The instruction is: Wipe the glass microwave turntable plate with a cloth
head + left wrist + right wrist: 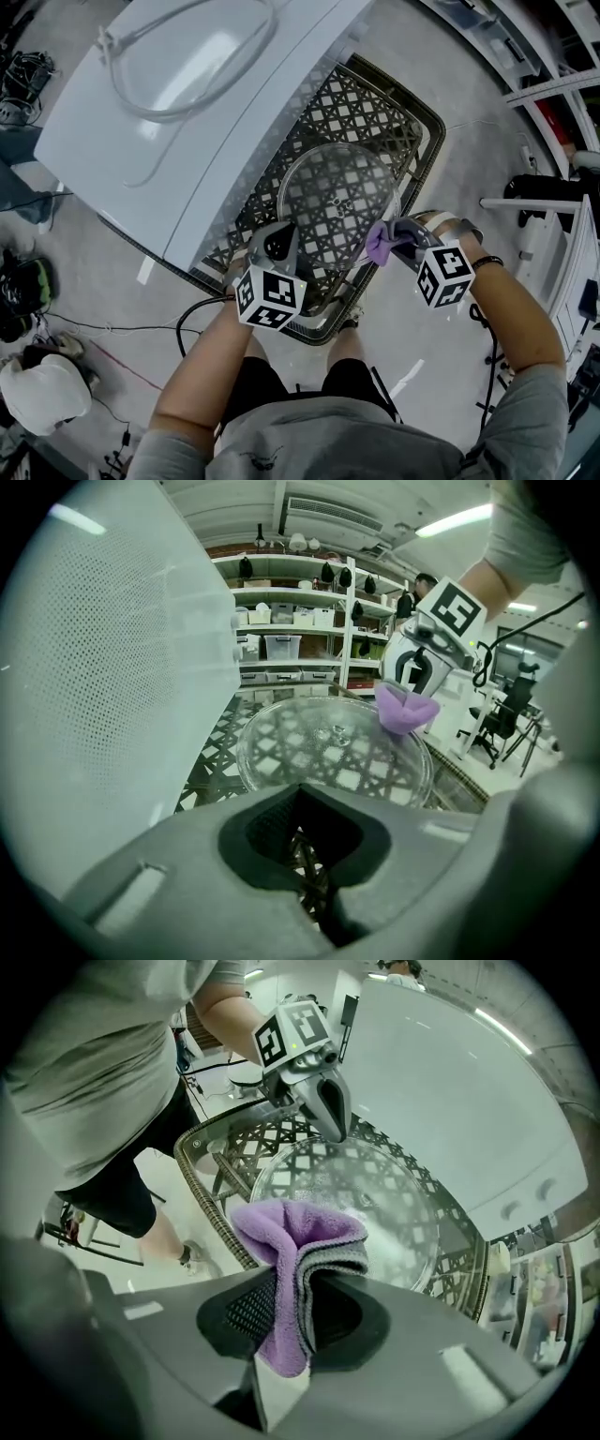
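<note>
The round clear glass turntable plate (337, 197) lies flat on a black lattice table (417, 122), in front of a white microwave (187, 103). My left gripper (274, 246) is at the plate's near-left rim. Its jaws look shut, and only lattice shows through the hollow of the left gripper (305, 794). My right gripper (394, 239) is shut on a folded purple cloth (378, 244) at the plate's near-right rim. In the right gripper view the cloth (295, 1232) bulges out of my right gripper (298, 1283), just short of the plate (366, 1194).
The microwave (112, 667) walls off the left side. The table's woven rim (202, 1194) runs close to my legs. Cables (94, 333) and a white object (42, 394) lie on the floor at the left. Shelving (291, 621) and an office chair (502, 724) stand beyond the table.
</note>
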The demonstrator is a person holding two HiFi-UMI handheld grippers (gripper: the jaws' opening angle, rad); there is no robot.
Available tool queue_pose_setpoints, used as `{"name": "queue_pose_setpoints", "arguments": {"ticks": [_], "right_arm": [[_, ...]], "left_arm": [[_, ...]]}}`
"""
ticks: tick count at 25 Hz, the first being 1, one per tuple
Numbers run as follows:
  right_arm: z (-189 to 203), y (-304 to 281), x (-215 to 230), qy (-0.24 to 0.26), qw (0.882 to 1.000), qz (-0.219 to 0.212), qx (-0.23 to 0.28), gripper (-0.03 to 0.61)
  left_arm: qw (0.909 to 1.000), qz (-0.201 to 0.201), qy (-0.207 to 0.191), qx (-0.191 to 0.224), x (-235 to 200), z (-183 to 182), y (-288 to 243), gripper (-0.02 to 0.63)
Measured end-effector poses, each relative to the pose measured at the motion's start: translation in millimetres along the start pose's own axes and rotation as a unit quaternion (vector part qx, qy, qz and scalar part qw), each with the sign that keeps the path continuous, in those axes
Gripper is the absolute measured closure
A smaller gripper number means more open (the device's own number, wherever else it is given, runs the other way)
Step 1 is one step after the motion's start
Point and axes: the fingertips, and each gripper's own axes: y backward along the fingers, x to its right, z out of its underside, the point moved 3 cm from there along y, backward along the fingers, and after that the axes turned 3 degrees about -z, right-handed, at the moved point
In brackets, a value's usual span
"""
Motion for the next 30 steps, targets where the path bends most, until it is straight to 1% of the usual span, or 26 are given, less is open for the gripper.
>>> {"name": "queue_pose_setpoints", "arguments": {"ticks": [4, 6, 9, 12, 14, 17, 20, 24, 27, 30], "right_arm": [[-1.8, 1.0, 0.8, -0.002, 1.000, 0.002, -0.001, 0.485], [-11.5, 4.4, 1.0, -0.004, 1.000, 0.009, 0.012, 0.485], [-53.0, 4.2, -5.3, -0.011, 0.997, 0.011, 0.076, 0.485], [-104.6, -9.0, -20.9, 0.011, 0.992, -0.002, 0.129, 0.485], [-131.8, -17.2, -24.1, 0.019, 0.988, -0.005, 0.154, 0.483], [-155.9, -26.4, -18.9, 0.016, 0.984, 0.001, 0.176, 0.483], [-161.1, -32.0, -18.6, 0.017, 0.984, 0.009, 0.179, 0.483], [-153.9, -32.6, -21.8, 0.014, 0.984, 0.010, 0.176, 0.485], [-142.7, -30.1, -24.2, 0.007, 0.986, 0.001, 0.169, 0.485], [-123.6, -25.6, -27.5, -0.006, 0.988, -0.008, 0.156, 0.485]], "left_arm": [[1.0000, 0.002, 0.003, -0.001, 0.2, -0.3, -0.3, 0.614], [1.0000, 0.001, 0.001, -0.002, 0.5, -0.2, 0.4, 0.614], [1.0000, -0.001, 0.000, -0.002, 0.2, -0.1, 0.5, 0.614], [1.0000, 0.000, 0.001, -0.002, 0.3, -0.3, 0.1, 0.614], [1.0000, 0.000, 0.002, -0.002, 0.5, -0.6, 0.4, 0.614], [1.0000, 0.002, 0.003, -0.003, -0.1, -0.3, 0.6, 0.614], [1.0000, 0.004, 0.004, -0.003, 0.0, -0.3, 0.8, 0.614], [1.0000, 0.004, 0.005, -0.003, -0.3, -0.4, 0.9, 0.614], [1.0000, 0.005, 0.006, -0.004, -0.2, -0.2, 0.5, 0.614], [0.9999, 0.006, 0.007, -0.005, -0.3, 0.1, 0.6, 0.614]]}}
